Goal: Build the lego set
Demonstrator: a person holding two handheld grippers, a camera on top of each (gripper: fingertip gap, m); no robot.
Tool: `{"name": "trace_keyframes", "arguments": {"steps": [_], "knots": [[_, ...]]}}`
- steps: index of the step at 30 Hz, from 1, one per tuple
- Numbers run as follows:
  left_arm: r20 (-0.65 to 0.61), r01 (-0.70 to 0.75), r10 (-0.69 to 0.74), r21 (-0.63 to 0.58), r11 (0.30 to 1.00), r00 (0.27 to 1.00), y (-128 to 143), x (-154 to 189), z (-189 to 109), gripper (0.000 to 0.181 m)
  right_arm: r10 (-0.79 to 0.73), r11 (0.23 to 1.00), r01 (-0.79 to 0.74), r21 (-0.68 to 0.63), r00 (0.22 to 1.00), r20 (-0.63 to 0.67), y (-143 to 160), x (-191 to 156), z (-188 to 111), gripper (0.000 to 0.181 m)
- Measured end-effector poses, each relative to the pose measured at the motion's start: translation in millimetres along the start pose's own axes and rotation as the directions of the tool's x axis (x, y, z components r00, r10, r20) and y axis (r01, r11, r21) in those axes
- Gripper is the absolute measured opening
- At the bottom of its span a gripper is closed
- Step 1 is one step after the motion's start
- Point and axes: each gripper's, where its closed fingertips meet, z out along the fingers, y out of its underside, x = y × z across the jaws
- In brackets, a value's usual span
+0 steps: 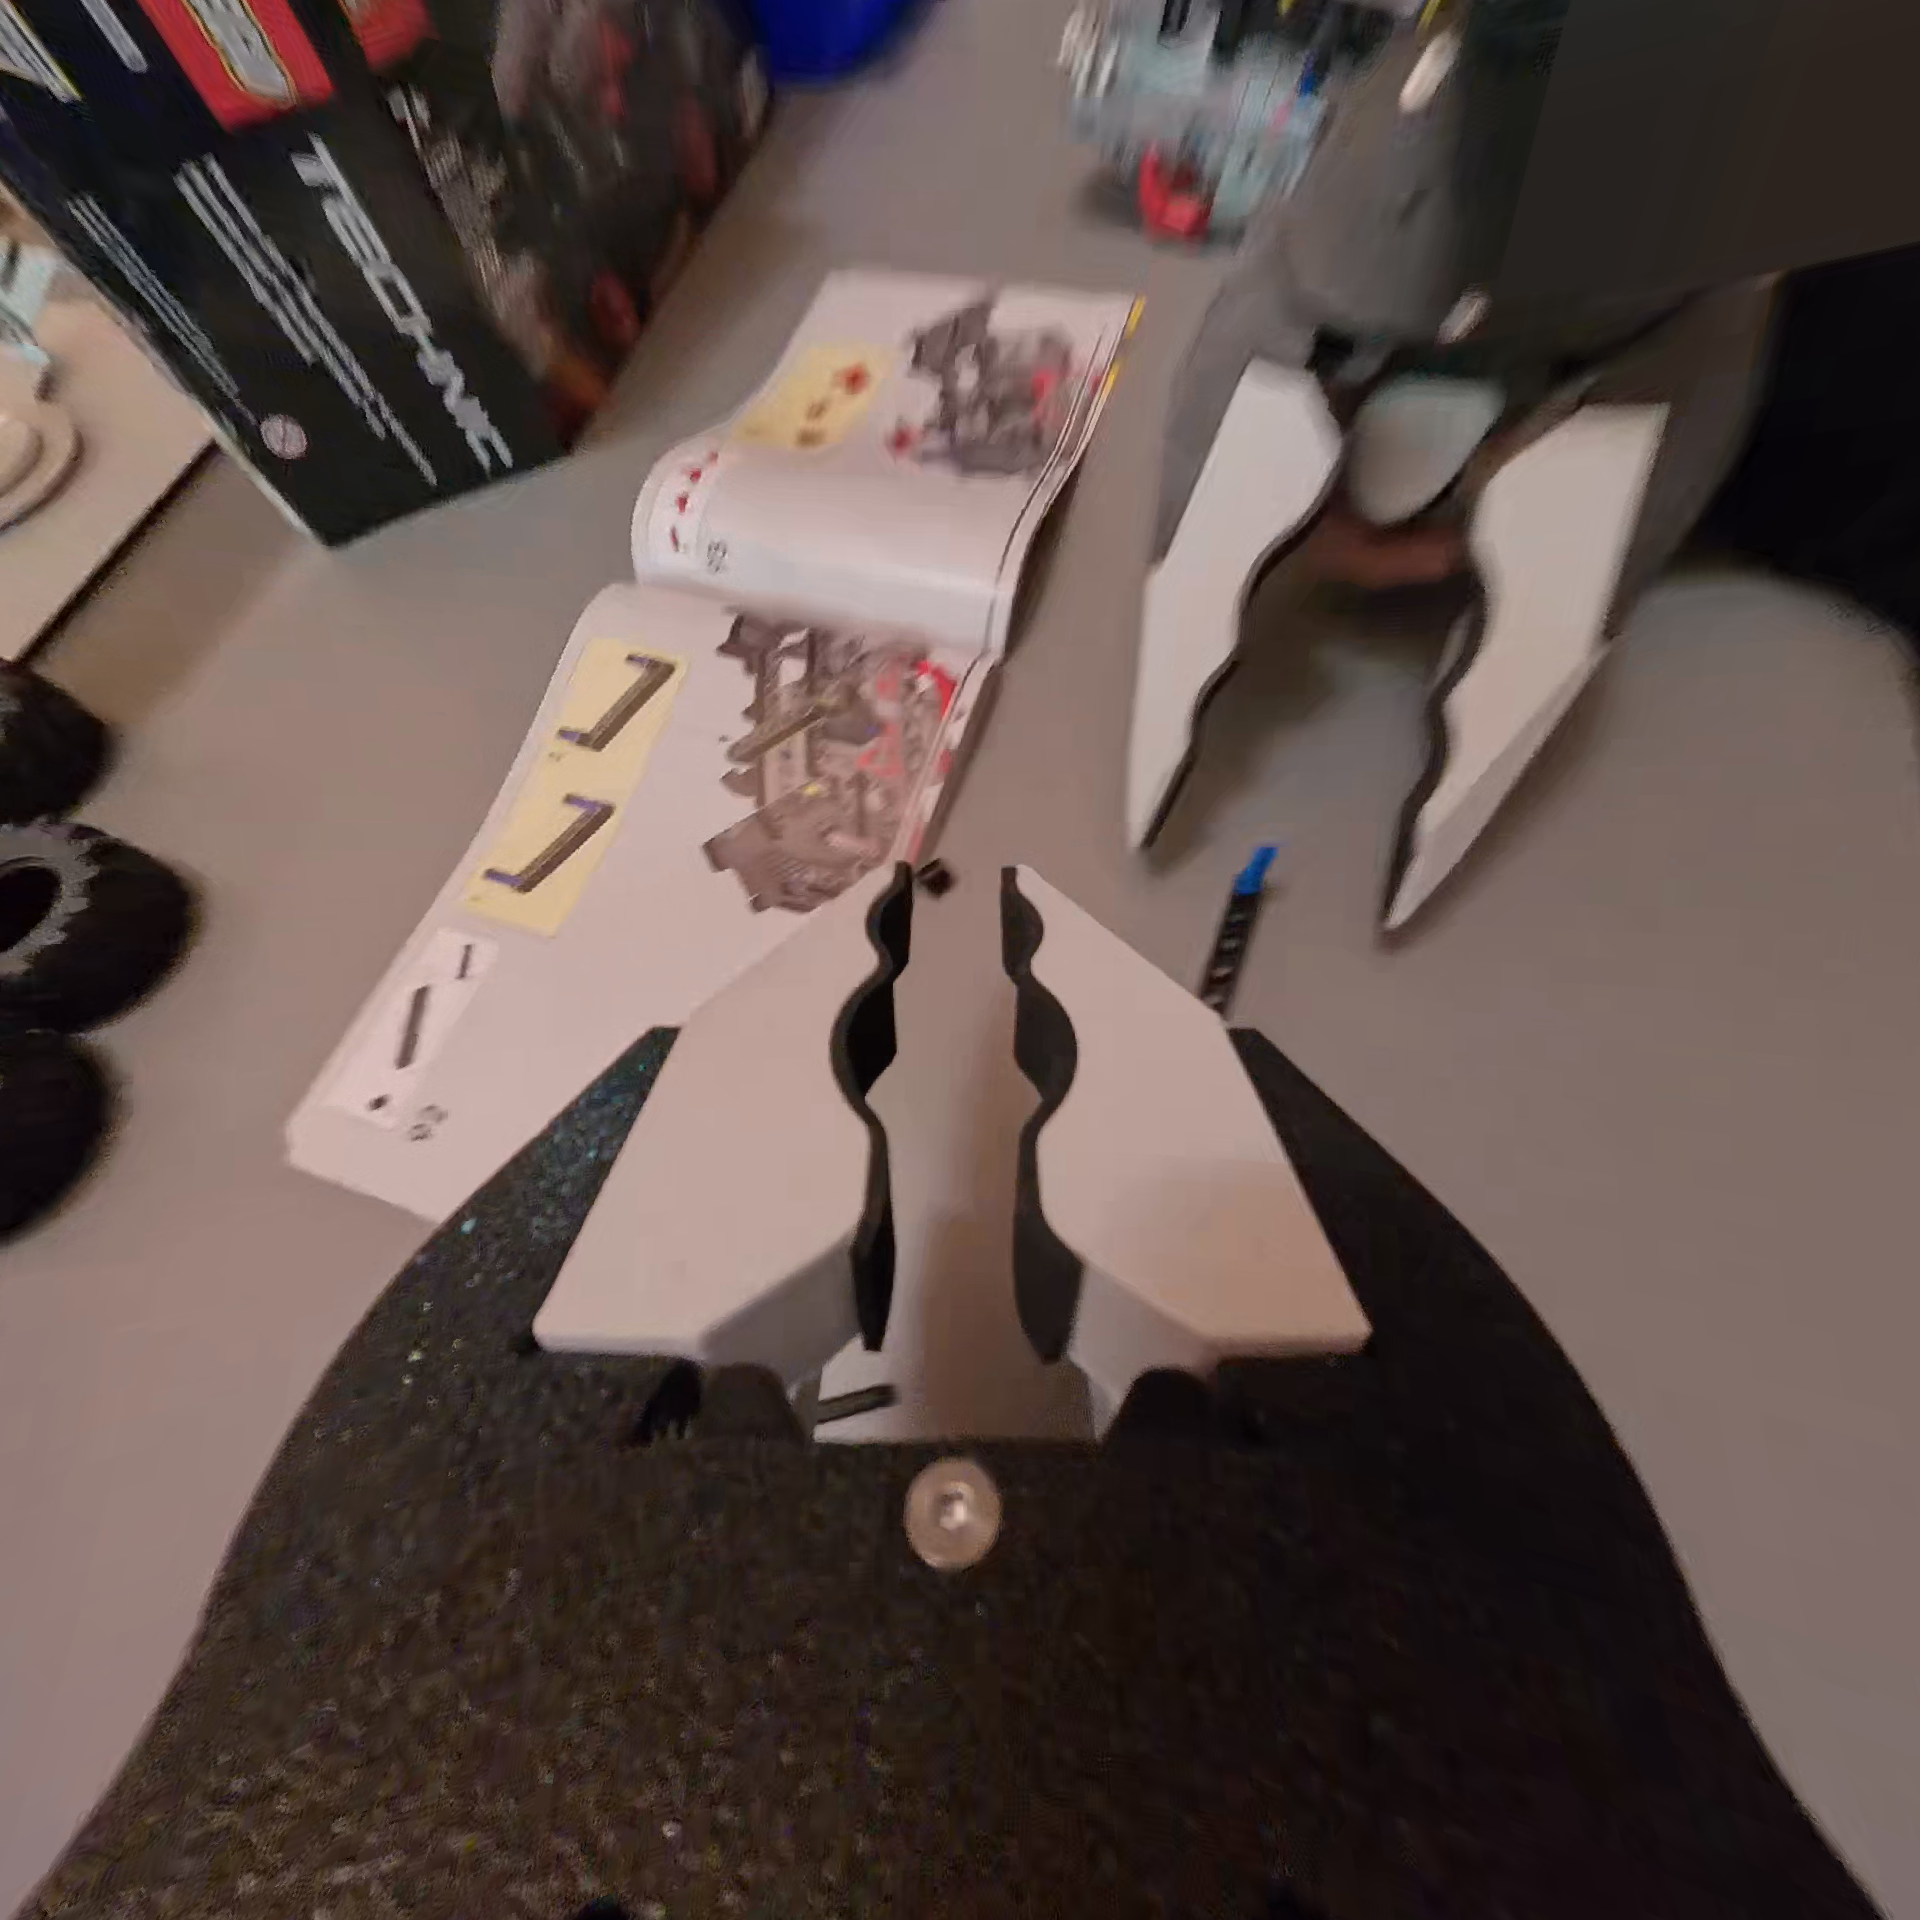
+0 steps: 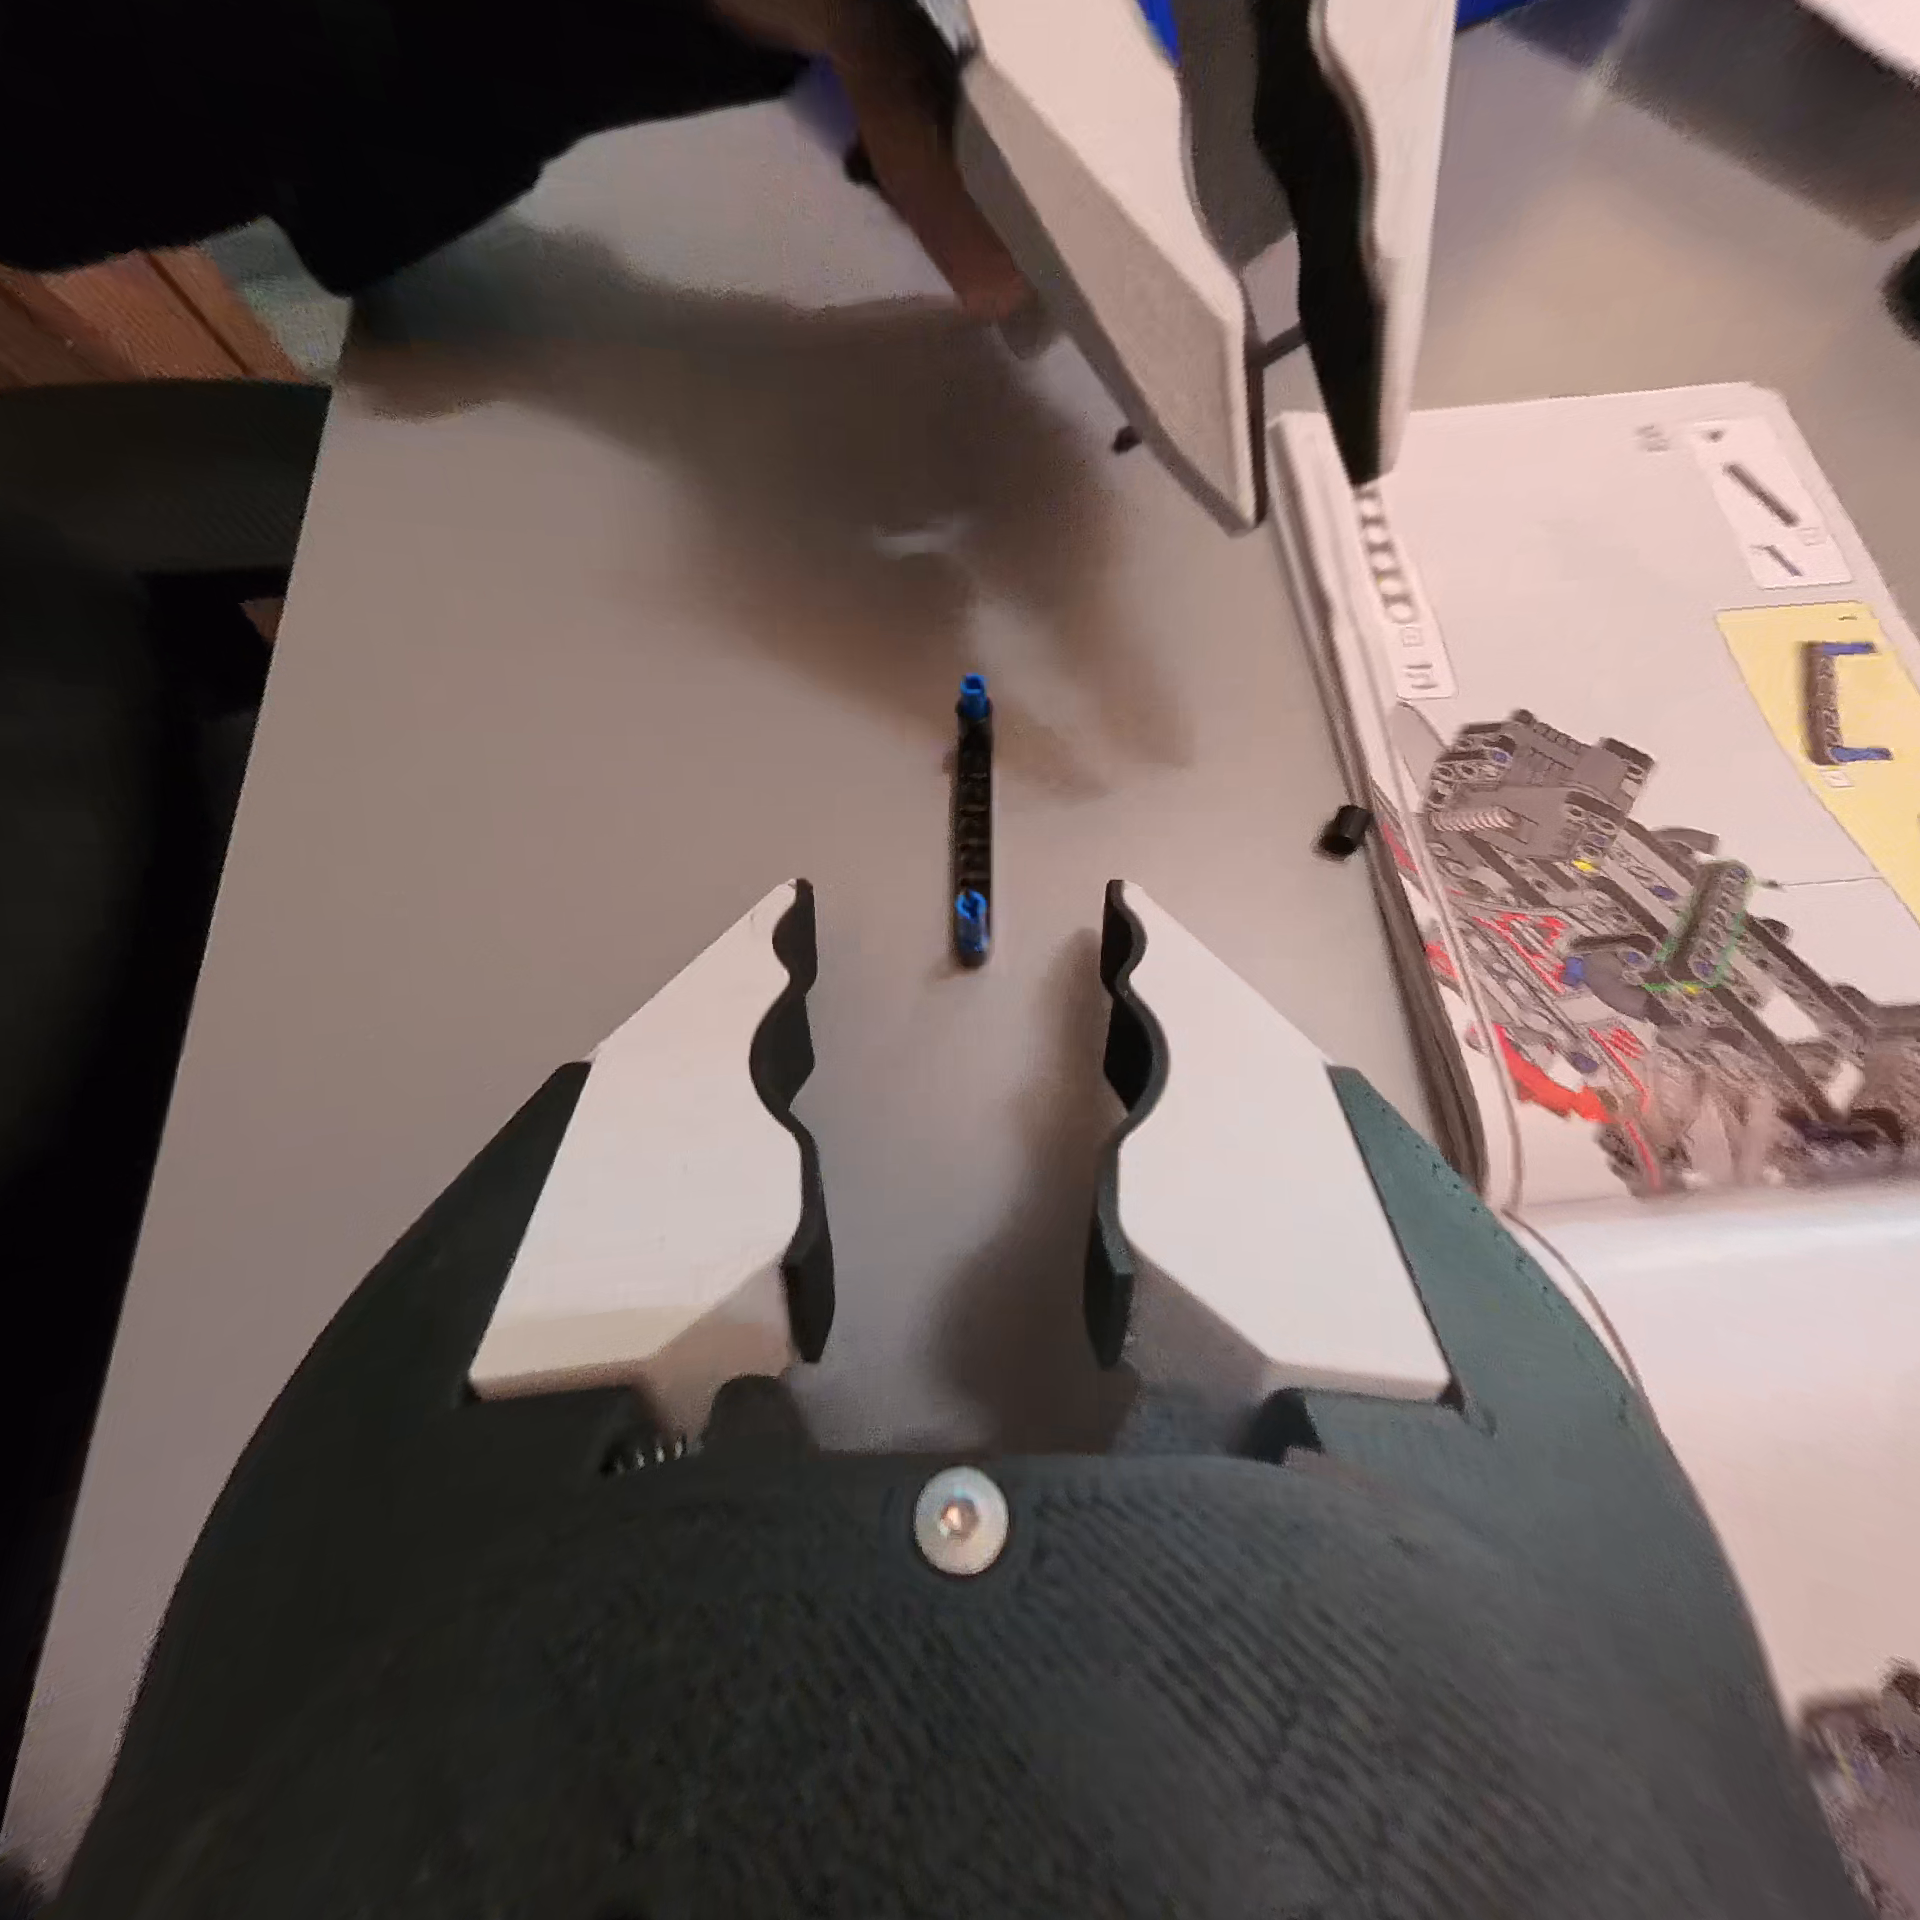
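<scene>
In the right wrist view, the right gripper [image 2: 958, 888] fills the lower frame with its jaws spread wide and nothing between them. Just beyond its fingertips, at centre frame, a thin black beam [image 2: 972, 826] with a blue pin at each end lies flat on the grey table [image 2: 582, 748], pointing away along the gap line and touching neither finger. To the right, a small black pin [image 2: 1343, 831] rests beside the edge of the open instruction booklet [image 2: 1621, 790]. At the upper right, the left gripper [image 2: 1311, 488] hangs above the table.

In the left wrist view, the left gripper [image 1: 956, 878] shows a narrow gap between its fingers, holding nothing I can make out. The beam [image 1: 1236, 930] lies just right of its tips, with the booklet [image 1: 727, 748] to the left. Farther off, black tyres [image 1: 73, 920] sit at the left edge, a dark box [image 1: 343, 260] at upper left, and a blurred partial model [image 1: 1195, 114] at the top.
</scene>
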Motion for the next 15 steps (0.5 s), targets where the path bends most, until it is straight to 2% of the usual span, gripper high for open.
{"name": "trace_keyframes", "arguments": {"steps": [2, 4, 7, 10, 15], "knots": [[0.033, -0.076, 0.082, -0.154, 0.985, 0.996, 9.8, -14.3, 14.4, 0.015, 0.029, 0.999, -0.027, 0.041, 0.998, -0.048, 2.1, 9.7, -13.9, 0.051], [-0.017, -0.204, 0.206, -0.249, 0.947, 0.978, 14.8, -17.3, 29.3, 0.015, 0.083, 0.993, -0.075, 0.087, 0.992, -0.095, 4.4, 20.7, -28.2, 0.047], [-0.169, -0.323, 0.283, -0.304, 0.897, 0.944, 22.5, -6.4, 47.9, 0.012, 0.15, 0.98, -0.126, 0.151, 0.976, -0.156, 6.8, 33.8, -46.4, 0.042], [-0.227, -0.364, 0.299, -0.345, 0.865, 0.927, 31.4, -3.9, 54.9, 0.009, 0.165, 0.976, -0.132, 0.172, 0.966, -0.197, 13.2, 39.5, -60.3, 0.04], [-0.21, -0.285, 0.222, -0.343, 0.895, 0.952, 30.6, -2.3, 55.4, 0.005, 0.19, 0.971, -0.153, 0.184, 0.961, -0.202, 15.7, 41.2, -65.1, 0.037]]}}
